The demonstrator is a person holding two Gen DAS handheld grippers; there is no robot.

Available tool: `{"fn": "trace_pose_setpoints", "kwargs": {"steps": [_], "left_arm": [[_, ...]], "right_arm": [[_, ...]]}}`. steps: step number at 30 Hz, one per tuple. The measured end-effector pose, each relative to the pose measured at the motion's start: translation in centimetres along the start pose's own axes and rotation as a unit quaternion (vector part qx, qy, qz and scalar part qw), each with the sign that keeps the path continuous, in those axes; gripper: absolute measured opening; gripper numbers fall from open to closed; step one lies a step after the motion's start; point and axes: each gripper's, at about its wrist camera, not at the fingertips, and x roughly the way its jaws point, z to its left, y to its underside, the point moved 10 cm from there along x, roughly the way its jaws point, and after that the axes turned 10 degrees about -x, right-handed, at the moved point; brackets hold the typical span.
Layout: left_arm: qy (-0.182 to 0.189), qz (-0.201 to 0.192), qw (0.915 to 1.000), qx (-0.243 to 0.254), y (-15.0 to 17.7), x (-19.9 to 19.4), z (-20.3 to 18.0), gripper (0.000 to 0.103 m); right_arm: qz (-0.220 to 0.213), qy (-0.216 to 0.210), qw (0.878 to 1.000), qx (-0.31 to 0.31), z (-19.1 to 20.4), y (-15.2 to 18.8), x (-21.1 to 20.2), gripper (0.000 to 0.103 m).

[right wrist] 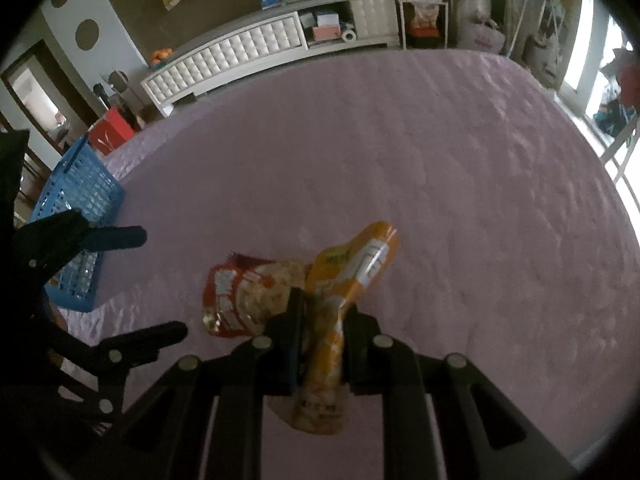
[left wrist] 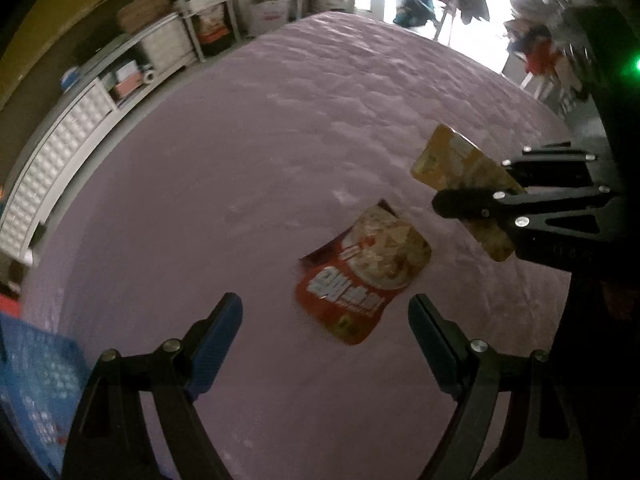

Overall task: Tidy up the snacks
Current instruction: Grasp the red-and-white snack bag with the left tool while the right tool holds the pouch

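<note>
A red snack pouch (left wrist: 362, 272) lies flat on the pink bedspread (left wrist: 260, 152), just beyond my open, empty left gripper (left wrist: 326, 320). It also shows in the right wrist view (right wrist: 244, 296). My right gripper (right wrist: 320, 312) is shut on an orange snack pouch (right wrist: 344, 280) and holds it above the bed, to the right of the red pouch. In the left wrist view the right gripper (left wrist: 472, 200) and the orange pouch (left wrist: 456, 164) show at the right. My left gripper (right wrist: 160, 284) shows open at the left of the right wrist view.
A blue plastic basket (right wrist: 82, 208) stands on the bed's left part, its corner also in the left wrist view (left wrist: 36, 380). A white padded cabinet (right wrist: 248, 52) and shelves stand beyond the bed. A bright window (left wrist: 472, 8) lies at the far right.
</note>
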Motion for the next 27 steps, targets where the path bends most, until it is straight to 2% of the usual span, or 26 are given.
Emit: {"fn": "trace_pose_setpoints", "kwargs": {"steps": [8, 10, 14, 16, 18, 19, 20, 21, 23, 27], "left_arm": [[0.013, 0.024, 0.9972, 0.069, -0.7, 2.9, -2.1, 0.083], [0.023, 0.028, 0.9963, 0.079, -0.8, 3.4, -2.4, 0.079], [0.026, 0.046, 0.9945, 0.09, -0.7, 4.9, -2.7, 0.077], [0.04, 0.063, 0.9937, 0.083, -0.3, 5.6, -2.7, 0.077], [0.043, 0.063, 0.9939, 0.08, -0.1, 5.7, -2.8, 0.075], [0.043, 0.061, 0.9943, 0.076, -0.1, 5.6, -2.7, 0.069], [0.043, 0.06, 0.9947, 0.072, -0.2, 5.5, -2.6, 0.06], [0.043, 0.059, 0.9951, 0.066, -0.2, 5.3, -2.3, 0.056], [0.062, 0.065, 0.9947, 0.05, -0.1, 4.8, -2.3, 0.043], [0.047, 0.067, 0.9955, 0.048, 0.3, 4.7, -2.4, 0.037]], "right_arm": [[0.003, -0.004, 1.0, 0.014, -1.0, 0.7, 0.3, 0.021], [0.007, 0.0, 1.0, 0.018, -1.3, 0.9, 0.6, 0.021], [0.017, -0.006, 0.999, 0.033, -1.7, 1.2, 1.0, 0.021], [0.011, 0.0, 1.0, 0.029, -1.7, 0.9, 0.7, 0.021], [0.01, 0.004, 1.0, 0.027, -1.7, 0.8, 0.7, 0.021], [0.01, 0.004, 1.0, 0.027, -1.7, 0.8, 0.7, 0.021], [0.01, 0.002, 1.0, 0.027, -1.7, 0.8, 0.8, 0.021], [0.01, 0.001, 1.0, 0.027, -1.6, 0.8, 0.8, 0.021], [0.01, 0.001, 1.0, 0.026, -1.7, 0.7, 0.8, 0.021], [0.01, -0.003, 1.0, 0.025, -1.9, 1.1, 0.9, 0.021]]}}
